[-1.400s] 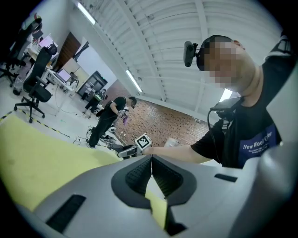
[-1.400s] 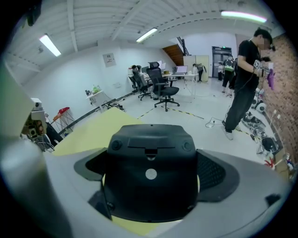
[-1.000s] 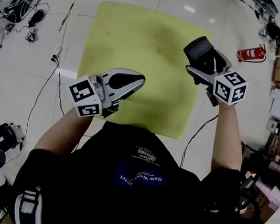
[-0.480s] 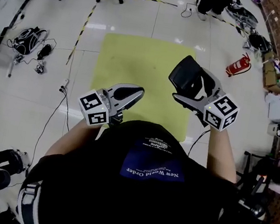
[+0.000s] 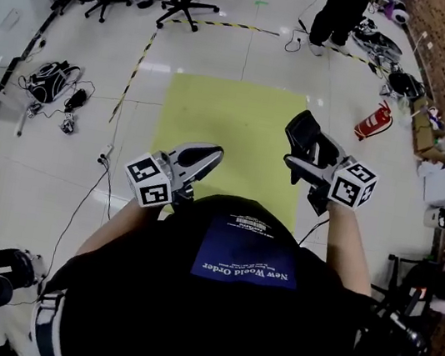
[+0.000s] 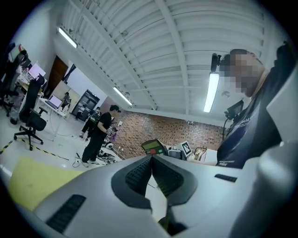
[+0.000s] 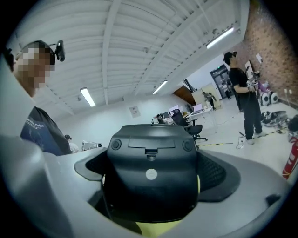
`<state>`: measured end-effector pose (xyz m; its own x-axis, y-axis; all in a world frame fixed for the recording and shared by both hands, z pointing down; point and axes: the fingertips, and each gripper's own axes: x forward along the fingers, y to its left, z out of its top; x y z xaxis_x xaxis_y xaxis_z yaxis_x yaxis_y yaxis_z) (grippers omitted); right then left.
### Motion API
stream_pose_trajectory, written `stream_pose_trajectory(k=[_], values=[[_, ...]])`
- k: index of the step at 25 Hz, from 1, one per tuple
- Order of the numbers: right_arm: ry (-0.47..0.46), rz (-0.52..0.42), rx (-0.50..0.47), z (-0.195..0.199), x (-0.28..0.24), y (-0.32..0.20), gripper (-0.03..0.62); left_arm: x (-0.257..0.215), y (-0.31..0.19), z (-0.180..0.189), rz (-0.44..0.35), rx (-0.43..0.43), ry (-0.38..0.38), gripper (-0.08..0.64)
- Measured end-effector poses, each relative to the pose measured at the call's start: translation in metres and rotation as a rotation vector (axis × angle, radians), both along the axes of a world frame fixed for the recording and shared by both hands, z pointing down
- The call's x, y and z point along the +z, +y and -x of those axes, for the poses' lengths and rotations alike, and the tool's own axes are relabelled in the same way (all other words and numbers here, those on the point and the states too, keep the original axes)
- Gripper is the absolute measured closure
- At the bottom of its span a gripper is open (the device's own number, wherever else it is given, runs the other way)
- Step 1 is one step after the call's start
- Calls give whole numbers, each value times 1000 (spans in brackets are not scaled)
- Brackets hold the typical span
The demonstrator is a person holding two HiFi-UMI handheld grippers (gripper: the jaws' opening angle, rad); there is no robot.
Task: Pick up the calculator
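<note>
the left gripper (image 5: 207, 156) is clenched on nothing, jaws pressed together above the yellow mat (image 5: 216, 113). to its right the calculator (image 5: 301, 134) sits clamped in the right gripper (image 5: 306, 155), held clear of the mat, its long axis running out along the jaws.

Black calculator (image 5: 301, 134) was held up off the floor at 2 o'clock in head view, tilted, clamped in right gripper (image 5: 305, 155), battery-cover back facing that gripper's camera.

Head view steeply downward; gripper views close along jaws, upward-tilted; standing person (image 5: 339, 8) common to all.
</note>
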<state>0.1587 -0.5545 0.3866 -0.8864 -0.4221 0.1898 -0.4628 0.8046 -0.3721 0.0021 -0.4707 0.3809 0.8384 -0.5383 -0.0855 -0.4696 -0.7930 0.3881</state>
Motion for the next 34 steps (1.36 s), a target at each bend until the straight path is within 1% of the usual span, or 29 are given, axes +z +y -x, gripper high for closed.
stream_pose_trajectory(k=[3,13,24,34], values=[[-8,4,-5,3,-2,-1,26,-3,2,-2,-4,-3,-4,554],[20,-13,12,3,1,-5,26,-1,5,-2,-40,6,-24,554],[50,-23,-15,7,2,-5,26,-5,2,1,-33,-11,-21,554],[52,-28,-24,8,2,-5,26,-9,-6,10,-29,-43,-19,554]])
